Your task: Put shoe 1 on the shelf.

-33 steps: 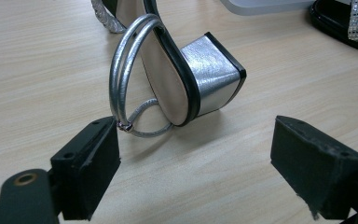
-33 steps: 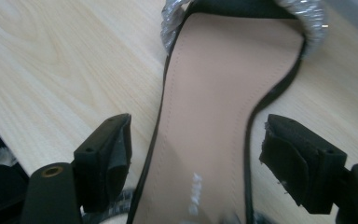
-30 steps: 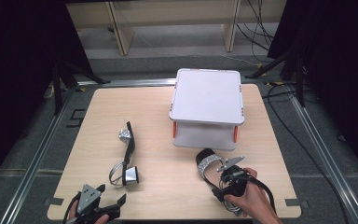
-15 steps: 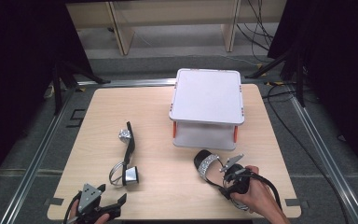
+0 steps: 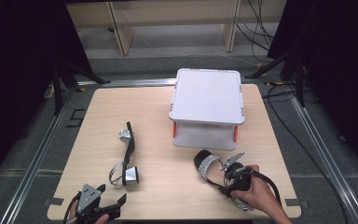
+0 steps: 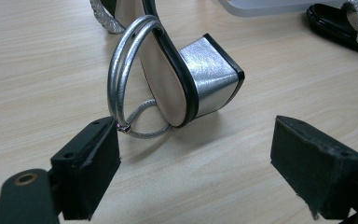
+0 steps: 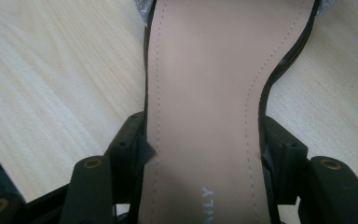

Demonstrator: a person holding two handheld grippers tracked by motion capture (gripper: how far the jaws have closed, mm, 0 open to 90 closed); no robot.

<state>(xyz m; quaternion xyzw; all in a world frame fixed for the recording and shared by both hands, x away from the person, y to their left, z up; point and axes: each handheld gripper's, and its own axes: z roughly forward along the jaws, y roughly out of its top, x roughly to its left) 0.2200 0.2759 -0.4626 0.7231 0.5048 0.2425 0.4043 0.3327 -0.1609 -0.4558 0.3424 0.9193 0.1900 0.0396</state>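
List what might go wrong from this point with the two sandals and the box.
1. The right gripper clamps the sandal only by its sole edges, so it may twist or slip out when lifted.
2. That sandal's toe lies close to the white box; a forward move could bump it.
3. The other sandal lies on its side, so its loose strap could snag the open left gripper.

A silver-heeled sandal (image 6: 186,84) with beige insole lies on the pale wood-grain table (image 5: 158,112) near a white box (image 5: 208,95).

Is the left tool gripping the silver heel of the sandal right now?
No, the left tool is open, and the sandal lies on the table beyond its jaws.
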